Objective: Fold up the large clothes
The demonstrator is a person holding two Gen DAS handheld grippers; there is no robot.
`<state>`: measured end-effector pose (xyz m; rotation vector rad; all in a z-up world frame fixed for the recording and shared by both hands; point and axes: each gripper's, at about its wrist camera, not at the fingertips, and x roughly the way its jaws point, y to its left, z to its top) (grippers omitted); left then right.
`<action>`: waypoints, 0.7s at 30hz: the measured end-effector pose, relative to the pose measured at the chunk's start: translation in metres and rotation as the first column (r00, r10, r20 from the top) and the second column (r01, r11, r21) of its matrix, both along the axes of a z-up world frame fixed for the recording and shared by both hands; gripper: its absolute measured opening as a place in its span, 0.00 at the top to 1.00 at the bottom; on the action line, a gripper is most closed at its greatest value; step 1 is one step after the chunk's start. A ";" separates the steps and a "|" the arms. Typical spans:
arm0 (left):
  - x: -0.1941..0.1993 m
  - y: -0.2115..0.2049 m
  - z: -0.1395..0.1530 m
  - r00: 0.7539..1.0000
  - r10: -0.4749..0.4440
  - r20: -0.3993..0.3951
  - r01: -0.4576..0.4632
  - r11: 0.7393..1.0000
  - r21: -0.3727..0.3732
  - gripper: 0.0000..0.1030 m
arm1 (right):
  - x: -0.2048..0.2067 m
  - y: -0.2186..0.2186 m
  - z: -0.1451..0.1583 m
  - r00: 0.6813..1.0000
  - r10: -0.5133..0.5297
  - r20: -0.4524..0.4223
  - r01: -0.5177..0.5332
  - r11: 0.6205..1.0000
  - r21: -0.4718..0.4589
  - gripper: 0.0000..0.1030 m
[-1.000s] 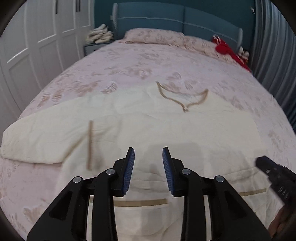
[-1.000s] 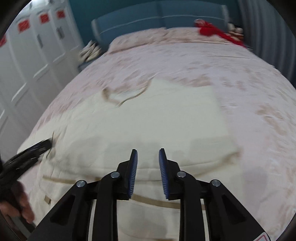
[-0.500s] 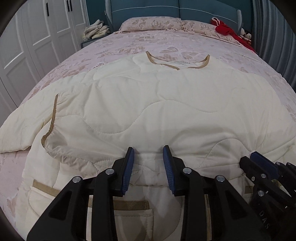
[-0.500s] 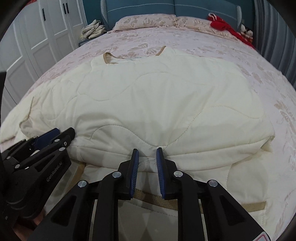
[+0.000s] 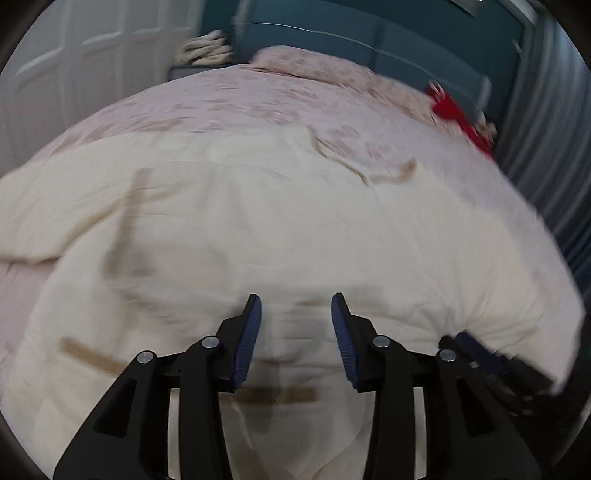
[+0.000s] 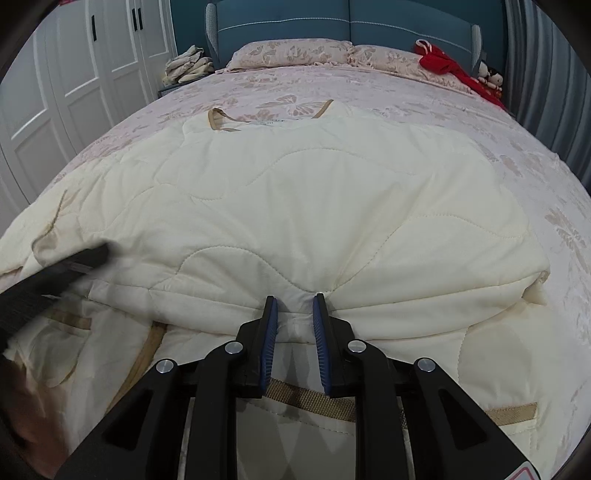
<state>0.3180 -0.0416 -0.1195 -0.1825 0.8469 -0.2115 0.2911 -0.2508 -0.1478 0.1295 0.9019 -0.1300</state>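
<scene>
pink floral bedspread (image 6: 424, 107), teal headboard (image 6: 332, 22), white wardrobe (image 6: 74, 74), red garment (image 6: 443, 64)

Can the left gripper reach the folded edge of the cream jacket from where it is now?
Probably yes. The left gripper is open just before the cream jacket, and nothing lies between them.

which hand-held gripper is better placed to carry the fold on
Right. The right hand-held gripper sits with its jaws around the folded edge of the cream quilted jacket, while the left hand-held gripper is open with nothing between its jaws.
</scene>
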 end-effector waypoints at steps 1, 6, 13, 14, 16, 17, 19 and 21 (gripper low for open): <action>-0.004 0.019 0.010 0.999 0.033 0.005 -0.033 0.999 -0.031 0.42 | 0.000 -0.002 0.004 1.000 -0.003 -0.009 0.003 1.000 0.011 0.83; -0.014 0.178 0.049 0.957 0.288 0.039 -0.284 0.955 -0.090 0.15 | -0.034 0.010 0.039 0.997 -0.072 0.031 0.070 0.995 0.067 0.45; 0.003 0.390 0.025 0.762 0.642 -0.084 -0.647 0.761 -0.047 0.16 | -0.096 0.066 0.050 1.000 0.011 -0.028 -0.010 1.000 0.027 0.41; 0.004 0.409 0.019 0.736 0.669 -0.104 -0.676 0.735 -0.060 0.16 | -0.102 0.068 0.050 0.999 0.013 -0.037 -0.011 0.999 0.032 0.41; 0.009 0.440 0.006 0.700 0.697 -0.158 -0.713 0.696 -0.090 0.20 | -0.112 0.075 0.051 0.998 0.013 -0.055 -0.011 0.999 0.039 0.41; 0.011 0.451 -0.001 0.687 0.702 -0.188 -0.725 0.681 -0.102 0.25 | -0.117 0.078 0.051 0.998 0.011 -0.063 -0.009 0.999 0.038 0.40; 0.017 0.465 -0.014 0.673 0.701 -0.236 -0.737 0.660 -0.144 0.32 | -0.123 0.084 0.053 0.997 0.011 -0.074 -0.009 0.999 0.033 0.39; 0.022 0.466 -0.013 0.668 0.713 -0.213 -0.743 0.652 -0.150 0.46 | -0.127 0.087 0.052 0.997 0.010 -0.081 -0.008 1.000 0.025 0.38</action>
